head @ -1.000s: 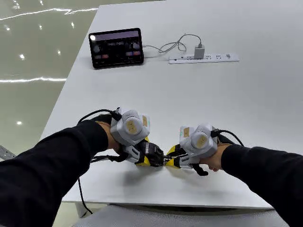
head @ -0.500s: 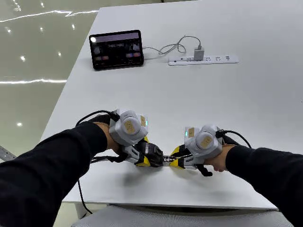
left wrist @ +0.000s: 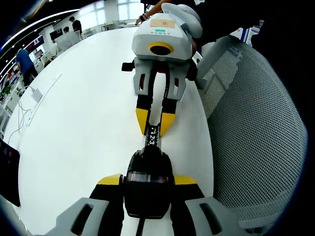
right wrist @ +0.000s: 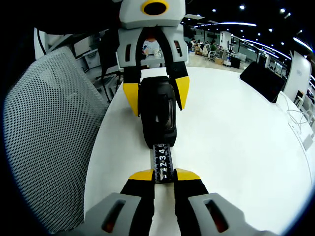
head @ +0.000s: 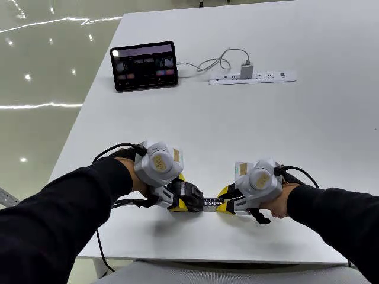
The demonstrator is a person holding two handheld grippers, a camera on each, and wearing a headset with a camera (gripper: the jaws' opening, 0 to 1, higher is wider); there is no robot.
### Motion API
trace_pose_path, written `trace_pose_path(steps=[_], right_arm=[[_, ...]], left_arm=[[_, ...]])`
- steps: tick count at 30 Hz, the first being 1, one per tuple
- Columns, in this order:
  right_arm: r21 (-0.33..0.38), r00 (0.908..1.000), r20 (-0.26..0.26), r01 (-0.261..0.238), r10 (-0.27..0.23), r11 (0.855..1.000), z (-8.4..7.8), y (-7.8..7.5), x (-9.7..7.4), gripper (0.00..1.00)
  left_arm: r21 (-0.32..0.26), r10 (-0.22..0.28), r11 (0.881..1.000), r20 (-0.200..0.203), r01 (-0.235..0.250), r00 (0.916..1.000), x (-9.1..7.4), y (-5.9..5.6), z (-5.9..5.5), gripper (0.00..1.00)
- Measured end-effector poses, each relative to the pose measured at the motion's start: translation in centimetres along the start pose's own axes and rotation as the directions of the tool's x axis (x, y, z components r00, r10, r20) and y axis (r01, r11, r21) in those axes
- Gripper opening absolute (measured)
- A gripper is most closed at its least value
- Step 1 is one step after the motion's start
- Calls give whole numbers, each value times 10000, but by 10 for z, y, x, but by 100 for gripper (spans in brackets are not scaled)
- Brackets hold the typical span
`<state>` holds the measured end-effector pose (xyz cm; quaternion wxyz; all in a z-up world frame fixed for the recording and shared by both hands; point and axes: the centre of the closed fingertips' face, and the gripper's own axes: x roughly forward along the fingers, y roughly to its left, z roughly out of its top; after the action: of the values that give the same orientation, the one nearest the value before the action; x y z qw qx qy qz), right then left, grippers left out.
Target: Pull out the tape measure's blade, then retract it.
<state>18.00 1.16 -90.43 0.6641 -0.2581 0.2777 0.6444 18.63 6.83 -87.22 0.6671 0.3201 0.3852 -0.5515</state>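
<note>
I see left gripper (left wrist: 147, 181) fingers clamped on the tape measure (right wrist: 157, 110); right gripper (right wrist: 162, 175) fingers pinch its short drawn blade (left wrist: 152, 135). All near the surface (head: 237, 130) front edge; open room beyond.

1. Clamps the black-and-yellow tape measure case (head: 190, 197) between the yellow-tipped jaws of the grey left gripper (head: 180, 199), near the front edge of the white table (head: 266, 136).
2. Pinches the short silver blade (head: 211, 202) with the grey right gripper (head: 225, 205), close beside the case.
3. Reaches in from both lower corners in black sleeves (head: 65, 219).
4. Farther back, stands a black tablet with a lit screen (head: 145, 65) left of a white power strip (head: 260, 77), joined by a pale cable (head: 207, 60).
</note>
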Motion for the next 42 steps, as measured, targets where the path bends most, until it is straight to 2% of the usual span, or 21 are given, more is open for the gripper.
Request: trace_pose_path(steps=[24, 42], right_arm=[[85, 9997, -237, 79, -77, 9999, -14, -2, -12, 10], [105, 9995, -315, -3, 6, 9999, -17, -3, -16, 10]], left_arm=[[-35, 78, 10000, 51, -78, 10000, 0, -1, 1, 32], [-175, 193, 9997, 84, -191, 9998, 0, 0, 1, 32]])
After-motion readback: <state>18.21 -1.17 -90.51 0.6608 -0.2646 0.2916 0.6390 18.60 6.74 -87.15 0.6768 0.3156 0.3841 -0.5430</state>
